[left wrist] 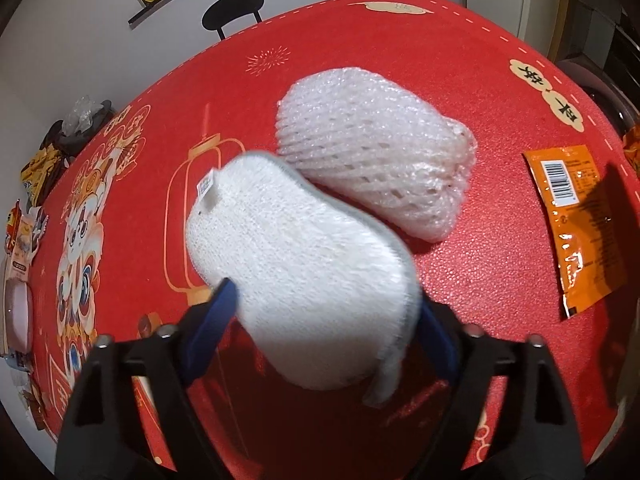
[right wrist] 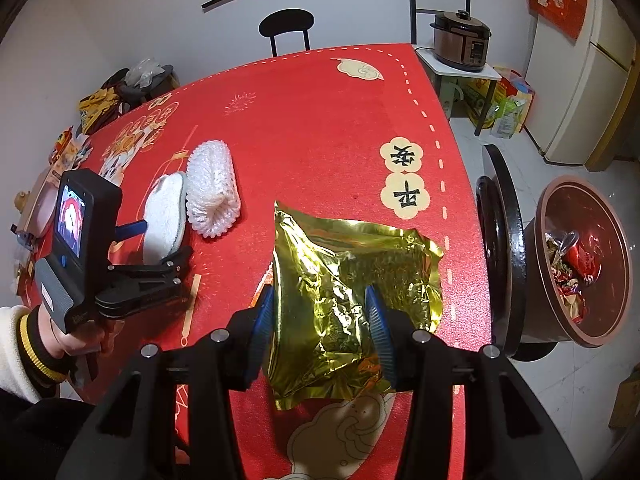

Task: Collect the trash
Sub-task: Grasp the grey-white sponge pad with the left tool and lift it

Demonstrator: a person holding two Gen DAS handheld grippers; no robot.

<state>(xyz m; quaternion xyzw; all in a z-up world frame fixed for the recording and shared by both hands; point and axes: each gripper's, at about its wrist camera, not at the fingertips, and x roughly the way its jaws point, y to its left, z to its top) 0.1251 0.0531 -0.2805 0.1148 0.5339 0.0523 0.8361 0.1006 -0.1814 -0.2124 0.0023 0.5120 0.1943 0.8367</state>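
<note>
Trash on the red tablecloth point(right wrist: 320, 120) comes to three loose pieces, plus a white scrub pad point(left wrist: 304, 276) caught up by the left gripper point(left wrist: 320, 312). That gripper's two blue fingers point(left wrist: 218, 312) clench the pad by its edges, one at its 8 o'clock side and one at its 4 o'clock side; the pad is tilted, with a small label tag toward 11 o'clock, and a grey trim runs round its rim. Touching or overlapping the pad's 1 o'clock end lies one white foam fruit net point(left wrist: 376, 160), flattened on the cloth. One orange snack wrapper point(left wrist: 576, 228) with a barcode lies well apart at 3 o'clock of the net, near the table's edge. In the right wrist view the right gripper point(right wrist: 320, 320) grips one crumpled gold foil bag point(right wrist: 352, 280), its two blue ribbed pads point(right wrist: 380, 328) pressed against the bag's lower half from 9 and 3 o'clock, while the bag rests on the cloth. At 3 o'clock of the bag, off the table, stands one round brown bin point(right wrist: 580, 256) holding several wrappers. At 9 o'clock of the bag, a hand point(right wrist: 76, 344) in a cuffed sleeve holds the left gripper. Two black chairs show: one point(right wrist: 286, 26) at 12 o'clock beyond the table, one point(right wrist: 500, 248) between table and bin. One pressure cooker point(right wrist: 460, 40) sits on a side stand at 1 o'clock.
</note>
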